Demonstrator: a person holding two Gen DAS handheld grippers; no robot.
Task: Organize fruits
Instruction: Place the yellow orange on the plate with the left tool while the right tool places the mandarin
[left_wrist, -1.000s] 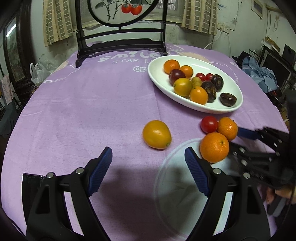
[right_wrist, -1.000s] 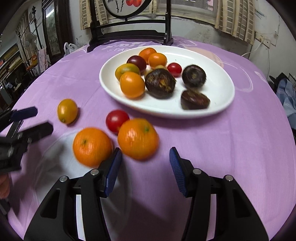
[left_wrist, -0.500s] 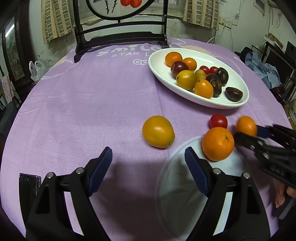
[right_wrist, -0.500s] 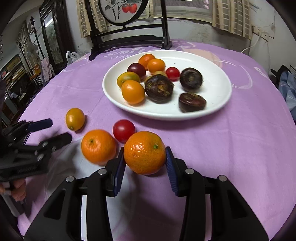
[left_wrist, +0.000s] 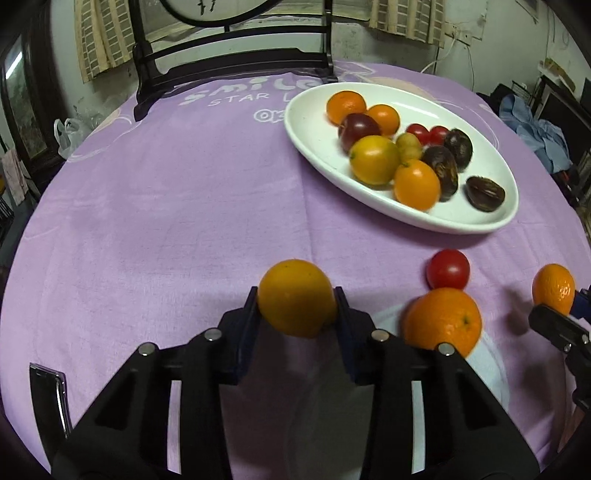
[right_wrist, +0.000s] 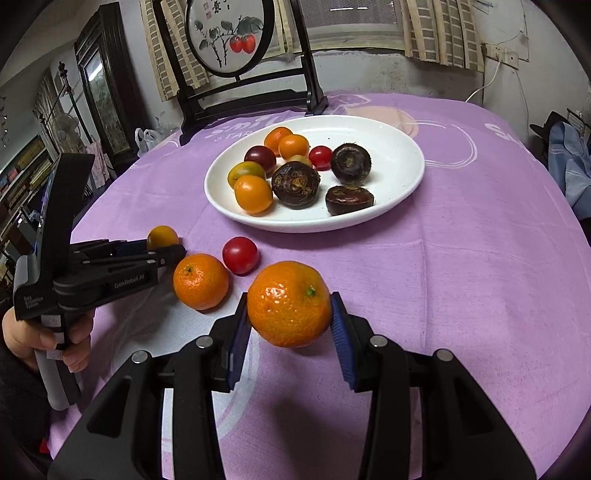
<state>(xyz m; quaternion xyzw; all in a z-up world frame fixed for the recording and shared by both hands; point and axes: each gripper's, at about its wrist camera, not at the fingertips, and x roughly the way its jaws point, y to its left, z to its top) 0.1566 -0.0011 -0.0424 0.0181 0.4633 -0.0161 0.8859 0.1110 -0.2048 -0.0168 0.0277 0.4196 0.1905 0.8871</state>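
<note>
Two fruits are in our grip. Nearest, our right gripper (right_wrist: 290, 319) pinches a mandarin (right_wrist: 289, 303) between its blue pads, clear of the cloth (right_wrist: 461, 280). Our left gripper (left_wrist: 295, 321) is closing on a yellow fruit (left_wrist: 296, 297), pads pressing its sides. Loose between them lie a second mandarin (right_wrist: 200, 280) and a tomato (right_wrist: 240, 254). Farther off, the plate (right_wrist: 402, 147) sits at twelve o'clock from the right gripper and at one o'clock from the left. We judge the right hand nearer, so its straight carry comes first.
</note>
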